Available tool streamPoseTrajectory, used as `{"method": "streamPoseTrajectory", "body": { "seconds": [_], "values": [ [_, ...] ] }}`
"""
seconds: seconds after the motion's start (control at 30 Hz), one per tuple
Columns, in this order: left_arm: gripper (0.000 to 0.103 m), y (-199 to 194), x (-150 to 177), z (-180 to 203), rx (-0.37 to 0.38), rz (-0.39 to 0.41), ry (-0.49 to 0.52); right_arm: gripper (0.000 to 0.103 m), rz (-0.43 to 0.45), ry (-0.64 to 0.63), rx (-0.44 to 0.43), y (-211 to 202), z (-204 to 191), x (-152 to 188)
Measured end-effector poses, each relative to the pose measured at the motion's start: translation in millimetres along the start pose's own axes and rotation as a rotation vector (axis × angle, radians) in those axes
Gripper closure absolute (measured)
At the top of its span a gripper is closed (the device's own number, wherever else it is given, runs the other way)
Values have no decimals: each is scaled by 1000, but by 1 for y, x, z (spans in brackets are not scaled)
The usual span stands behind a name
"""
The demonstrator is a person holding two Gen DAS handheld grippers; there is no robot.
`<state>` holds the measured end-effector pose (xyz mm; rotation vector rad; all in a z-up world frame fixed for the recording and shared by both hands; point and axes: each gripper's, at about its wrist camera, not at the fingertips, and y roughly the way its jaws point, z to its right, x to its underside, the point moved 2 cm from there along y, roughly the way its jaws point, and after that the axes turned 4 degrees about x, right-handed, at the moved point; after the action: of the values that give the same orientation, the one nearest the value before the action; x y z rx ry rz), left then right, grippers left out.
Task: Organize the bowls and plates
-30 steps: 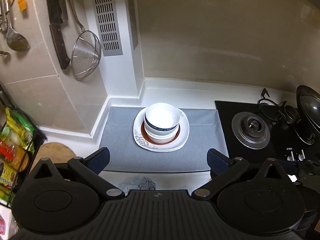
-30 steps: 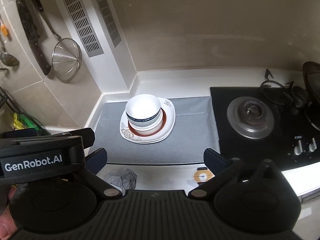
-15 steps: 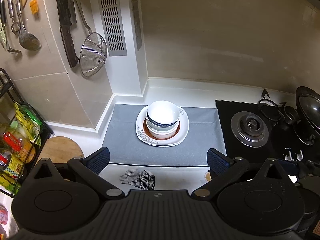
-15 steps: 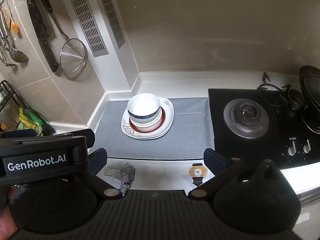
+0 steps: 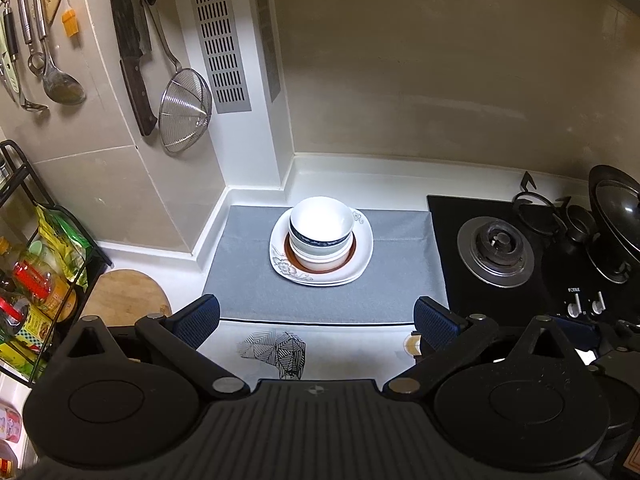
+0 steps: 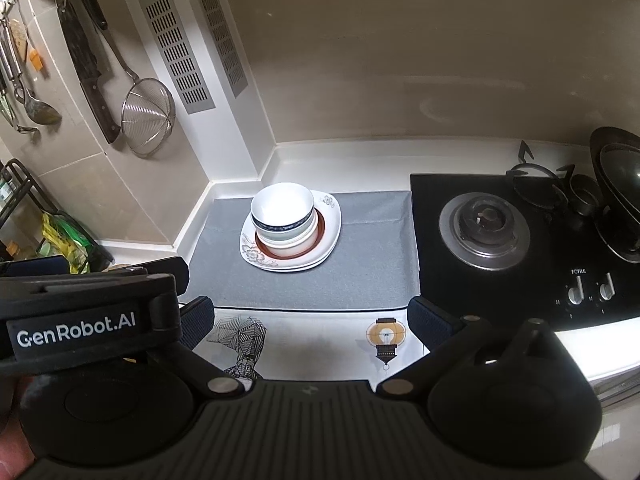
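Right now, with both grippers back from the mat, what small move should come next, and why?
Probably none toward the dishes: the bowls already sit nested on the stacked plates on the grey mat. The left gripper and right gripper are both open, empty and well short of the stack. I would ease them back and end here.

A black glass gas hob (image 5: 516, 256) sits on the counter. Left of it lies a grey rectangular mat (image 5: 256, 280); farther left, a round steel mesh strainer (image 5: 185, 110) hangs on the wall.
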<state>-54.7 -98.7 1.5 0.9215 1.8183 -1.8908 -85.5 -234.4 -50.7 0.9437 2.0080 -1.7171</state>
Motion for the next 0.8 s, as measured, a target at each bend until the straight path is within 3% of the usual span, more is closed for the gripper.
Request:
{"method": "streamPoseTrajectory", "body": {
  "seconds": [0.8],
  "values": [
    [0, -6, 3, 8, -10, 0, 5, 0, -6, -3, -10, -4, 9, 2]
  ]
}}
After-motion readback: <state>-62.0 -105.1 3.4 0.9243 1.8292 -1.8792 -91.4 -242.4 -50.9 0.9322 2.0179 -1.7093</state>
